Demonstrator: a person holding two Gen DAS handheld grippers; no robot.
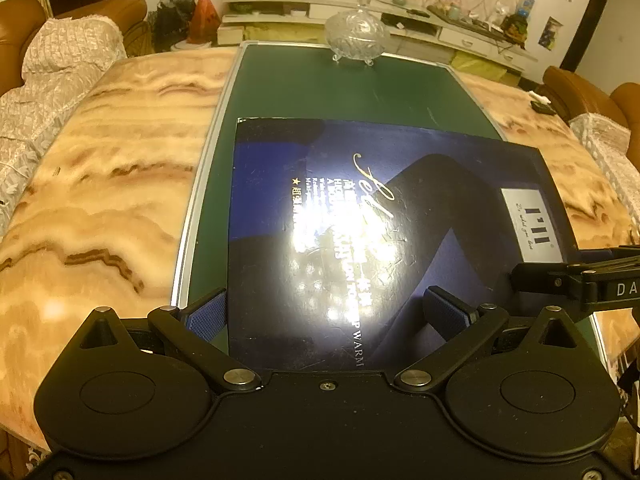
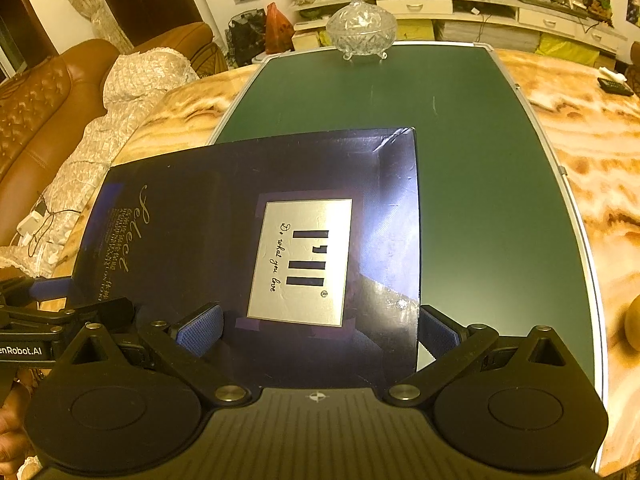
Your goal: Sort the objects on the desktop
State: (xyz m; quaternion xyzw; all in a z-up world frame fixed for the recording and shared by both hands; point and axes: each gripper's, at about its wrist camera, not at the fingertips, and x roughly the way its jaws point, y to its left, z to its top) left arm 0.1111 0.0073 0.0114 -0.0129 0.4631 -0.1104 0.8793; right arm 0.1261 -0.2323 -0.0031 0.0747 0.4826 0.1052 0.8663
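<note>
A flat dark-blue box (image 1: 380, 240) with a silver label lies on the green mat (image 1: 340, 88); it also shows in the right wrist view (image 2: 248, 248). My left gripper (image 1: 328, 316) is open, one blue pad (image 1: 208, 316) off the box's left edge, the other over the lid. My right gripper (image 2: 320, 332) is open, straddling the box's near right corner, with one pad (image 2: 438, 334) just beyond its right edge. A lidded crystal bowl (image 1: 357, 36) stands at the mat's far end, seen also in the right wrist view (image 2: 361, 28).
The mat (image 2: 480, 160) lies on a marble-patterned table (image 1: 100, 200). A brown sofa with lace covers (image 2: 60, 120) is to the left. A dark remote (image 2: 614, 86) lies at the table's far right. A cabinet with clutter (image 1: 400, 12) stands behind.
</note>
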